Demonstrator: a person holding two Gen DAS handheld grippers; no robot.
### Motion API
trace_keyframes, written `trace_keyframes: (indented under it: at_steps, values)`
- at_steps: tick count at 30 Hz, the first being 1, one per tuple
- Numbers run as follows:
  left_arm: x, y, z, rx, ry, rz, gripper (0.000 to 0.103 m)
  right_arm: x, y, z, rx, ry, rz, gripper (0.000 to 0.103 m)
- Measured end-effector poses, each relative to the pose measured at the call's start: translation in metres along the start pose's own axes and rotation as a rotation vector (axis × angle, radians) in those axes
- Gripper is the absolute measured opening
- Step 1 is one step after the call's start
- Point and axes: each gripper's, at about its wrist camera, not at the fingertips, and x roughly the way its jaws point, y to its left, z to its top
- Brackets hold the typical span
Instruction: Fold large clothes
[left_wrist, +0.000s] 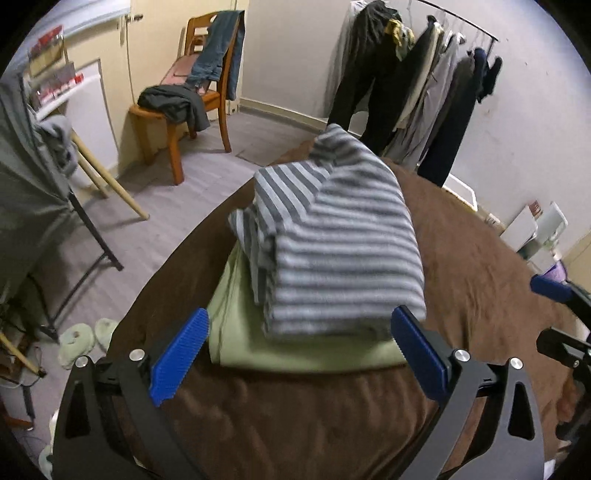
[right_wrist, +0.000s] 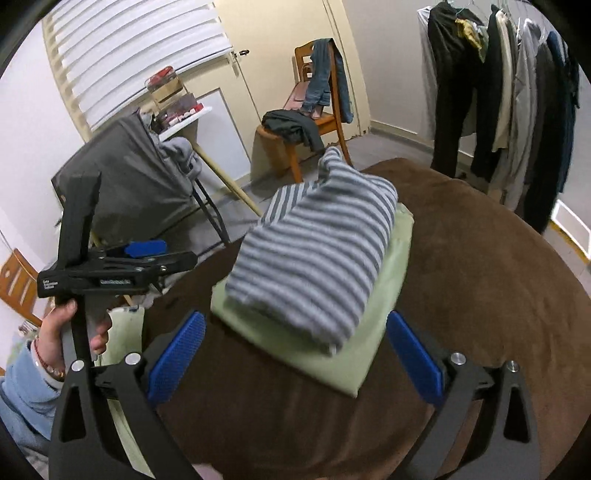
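A folded grey-and-white striped garment (left_wrist: 343, 236) (right_wrist: 314, 251) lies on top of a folded light green garment (left_wrist: 236, 325) (right_wrist: 384, 280), both on a brown bed cover (left_wrist: 480, 280) (right_wrist: 480, 258). My left gripper (left_wrist: 299, 328) hovers on the near side of the stack, open wide, its blue pads (left_wrist: 181, 358) clear of the cloth. My right gripper (right_wrist: 297, 325) is likewise open above the stack's near edge, holding nothing. In the right wrist view the left gripper (right_wrist: 144, 254) shows at the left, held by a hand (right_wrist: 66, 325). The right gripper's blue finger (left_wrist: 550, 288) shows at the left wrist view's right edge.
A wooden chair (left_wrist: 221, 99) (right_wrist: 325, 125) with jeans and dark clothes stands on the floor beyond the bed. A rack of hanging clothes (left_wrist: 424, 92) (right_wrist: 517, 92) is at the back right. A grey-covered stand (right_wrist: 136, 177) and slippers (left_wrist: 81, 339) are on the left.
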Motion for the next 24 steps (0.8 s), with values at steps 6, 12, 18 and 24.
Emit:
trace_keyframes:
  at_steps: [6,12,18,24]
  values:
    - [-0.029,-0.027,-0.044,0.03,-0.026,-0.006,0.097,-0.025,0.021,-0.047,-0.028,-0.026,-0.111,0.097]
    - [-0.056,-0.041,-0.073,0.084,-0.034,0.006,0.097,-0.036,0.027,-0.087,0.018,-0.044,-0.142,0.097]
    - [-0.069,-0.053,-0.107,0.177,-0.058,0.059,0.097,-0.044,0.036,-0.133,0.026,-0.064,-0.143,0.097]
    - [-0.065,-0.058,-0.13,0.187,-0.068,0.039,0.097,-0.044,0.039,-0.158,0.062,-0.076,-0.16,0.097]
